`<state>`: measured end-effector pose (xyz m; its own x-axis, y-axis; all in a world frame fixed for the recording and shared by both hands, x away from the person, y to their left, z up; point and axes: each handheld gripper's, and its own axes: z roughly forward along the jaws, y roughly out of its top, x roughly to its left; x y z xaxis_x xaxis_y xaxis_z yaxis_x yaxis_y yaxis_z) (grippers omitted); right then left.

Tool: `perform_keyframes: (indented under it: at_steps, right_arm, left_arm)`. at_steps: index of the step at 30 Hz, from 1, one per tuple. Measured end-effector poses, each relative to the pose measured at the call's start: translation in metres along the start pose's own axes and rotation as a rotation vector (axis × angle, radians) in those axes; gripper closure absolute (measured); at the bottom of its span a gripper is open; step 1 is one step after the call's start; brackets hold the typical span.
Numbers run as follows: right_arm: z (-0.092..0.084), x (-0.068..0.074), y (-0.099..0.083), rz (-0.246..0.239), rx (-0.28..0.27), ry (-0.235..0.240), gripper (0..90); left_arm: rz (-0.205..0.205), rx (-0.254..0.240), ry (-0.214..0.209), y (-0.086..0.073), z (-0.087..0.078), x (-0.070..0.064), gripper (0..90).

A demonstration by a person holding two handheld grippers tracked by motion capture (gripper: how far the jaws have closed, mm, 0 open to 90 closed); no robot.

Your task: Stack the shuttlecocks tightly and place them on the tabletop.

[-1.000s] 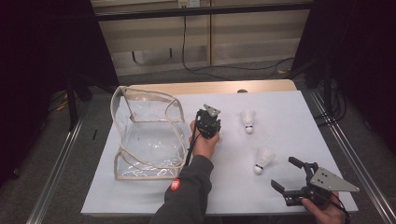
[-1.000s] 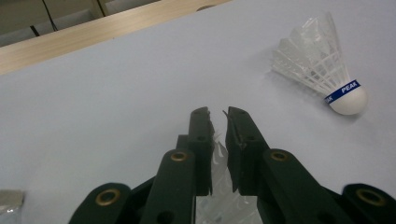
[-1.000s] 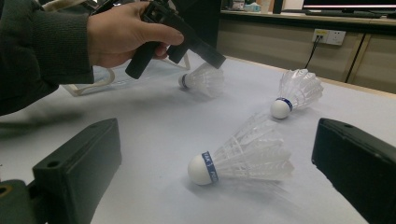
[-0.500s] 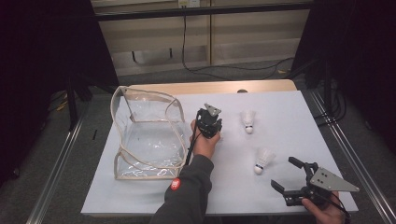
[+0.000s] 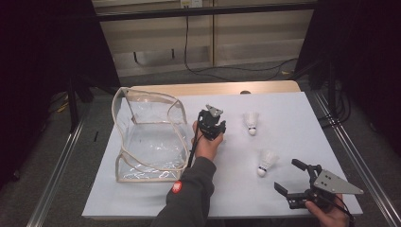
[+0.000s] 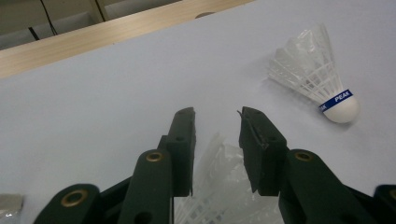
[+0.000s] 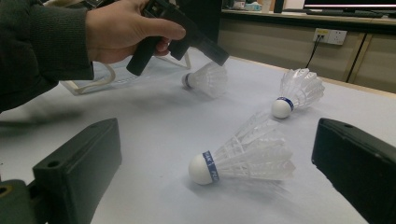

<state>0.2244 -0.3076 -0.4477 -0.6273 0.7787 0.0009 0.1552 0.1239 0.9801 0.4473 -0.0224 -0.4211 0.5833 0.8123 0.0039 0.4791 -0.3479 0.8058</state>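
Observation:
Three white shuttlecocks lie on the white table sheet (image 5: pixel 293 109). My left gripper (image 6: pixel 217 114) hangs over one shuttlecock (image 6: pixel 219 186) just right of the clear bag (image 5: pixel 146 137). Its jaws have just been opening, and the feathers lie loose between them. In the right gripper view that shuttlecock (image 7: pixel 205 78) rests on the table under the jaw tip. A second shuttlecock (image 5: pixel 250 122) lies further right. A third shuttlecock (image 5: pixel 266 161) lies in front of my right gripper (image 5: pixel 287 175), which stands wide open near the table's front right corner.
The clear plastic bag with beige trim stands open on the left part of the sheet. A wooden table edge (image 5: pixel 213 88) runs along the back. Metal rails (image 5: pixel 364 170) flank the table. Bare sheet stretches at the back right.

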Motion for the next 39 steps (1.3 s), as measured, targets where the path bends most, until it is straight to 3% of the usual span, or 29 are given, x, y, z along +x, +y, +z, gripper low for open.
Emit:
perform_keyframes:
  at_steps: [8,17,24,33,39]
  right_arm:
    - [0.000,0.000,0.000,0.003,0.002,0.002,1.2]
    - [0.000,0.000,0.000,0.002,0.002,0.002,1.2]
    - [0.000,0.000,0.000,0.002,0.003,0.001,1.2]
    - [0.000,0.000,0.000,-0.001,0.004,0.004,1.2]
    - [0.000,0.000,0.000,0.002,0.005,0.002,1.2]
  left_arm:
    - [-0.049,0.004,-0.013,0.001,-0.002,0.000,56.3]
    - [-0.075,0.002,-0.021,0.002,-0.005,-0.001,46.7]
    - [-0.108,0.012,-0.050,0.004,-0.010,-0.004,39.2]
    - [-0.136,0.061,-0.101,0.006,-0.019,-0.008,24.1]
    - [-0.149,0.080,-0.167,0.006,-0.027,-0.014,16.3]
